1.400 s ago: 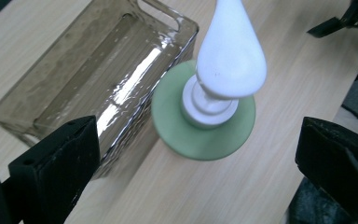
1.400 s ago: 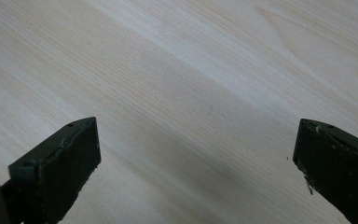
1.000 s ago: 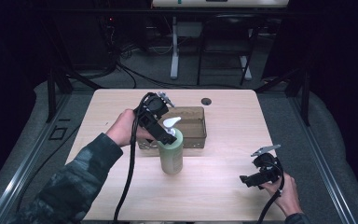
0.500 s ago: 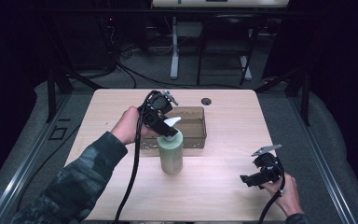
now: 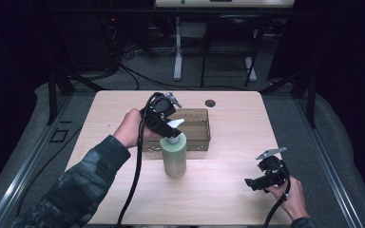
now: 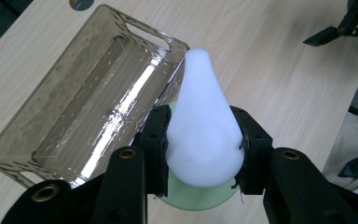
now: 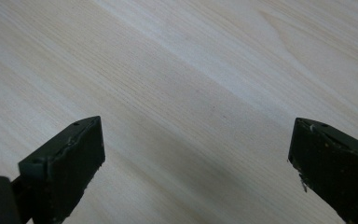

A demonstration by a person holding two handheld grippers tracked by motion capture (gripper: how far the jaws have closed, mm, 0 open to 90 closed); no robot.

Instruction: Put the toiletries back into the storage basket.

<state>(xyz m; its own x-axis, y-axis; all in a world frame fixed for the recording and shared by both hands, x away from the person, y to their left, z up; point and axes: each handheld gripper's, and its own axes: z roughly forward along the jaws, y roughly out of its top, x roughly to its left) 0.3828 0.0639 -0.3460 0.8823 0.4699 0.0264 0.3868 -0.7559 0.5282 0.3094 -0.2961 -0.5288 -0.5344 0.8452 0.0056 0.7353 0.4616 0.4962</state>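
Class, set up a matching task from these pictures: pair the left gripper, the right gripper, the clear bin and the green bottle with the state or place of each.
Things:
1. left gripper
2. right gripper
3. bin
4. bottle

States:
A. upright on the table, in front of the bin
B. open over bare wood
C. shut on the white pump head
D. clear, brown-tinted, nothing inside

Pairs: 1-C, 2-B, 3-D, 4-A

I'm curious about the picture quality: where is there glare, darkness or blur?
High view: room behind the table is dark. Left gripper view: glare streaks along the tray floor; the white pump looks washed out. Right gripper view: the jaws are close and soft-edged.
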